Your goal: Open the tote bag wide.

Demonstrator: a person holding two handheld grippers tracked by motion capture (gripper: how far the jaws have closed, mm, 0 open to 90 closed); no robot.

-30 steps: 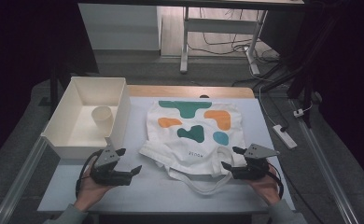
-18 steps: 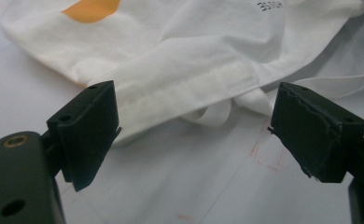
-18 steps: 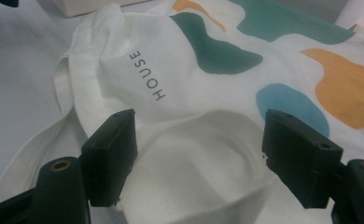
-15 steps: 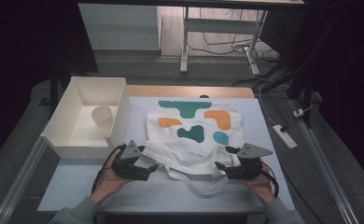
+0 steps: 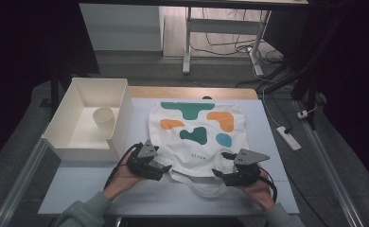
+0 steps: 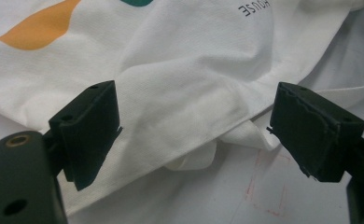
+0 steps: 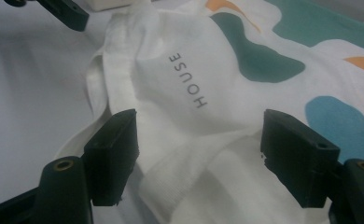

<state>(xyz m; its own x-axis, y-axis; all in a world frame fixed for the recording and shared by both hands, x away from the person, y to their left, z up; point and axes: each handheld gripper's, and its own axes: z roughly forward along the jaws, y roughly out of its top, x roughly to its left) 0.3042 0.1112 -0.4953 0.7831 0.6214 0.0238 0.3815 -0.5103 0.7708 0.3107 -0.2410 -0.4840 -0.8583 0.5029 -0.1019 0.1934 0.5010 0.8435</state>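
Observation:
A white tote bag [image 5: 194, 130] printed with teal, orange and blue shapes and the word HOUSE lies flat on the table, its handles [image 5: 206, 188] bunched toward the front edge. My left gripper [image 5: 162, 168] is at the bag's near left corner. In the left gripper view it [image 6: 196, 126] stands open, with the crumpled bag hem [image 6: 189, 107] between its jaws and untouched. My right gripper [image 5: 222, 173] sits at the near right corner. It [image 7: 201, 144] is also open, wide jaws on either side of a fold of the bag [image 7: 194, 135] without pressing it.
A white box [image 5: 83, 145] stands at the table's left with a paper cup [image 5: 103, 121] inside. The pale table top [image 5: 78, 189] runs on in front of the bag. A power strip [image 5: 289, 137] lies on the floor to the right.
My left gripper has moved right, from beside the box to the bag's near left corner. My right gripper has shifted slightly left toward the bag.

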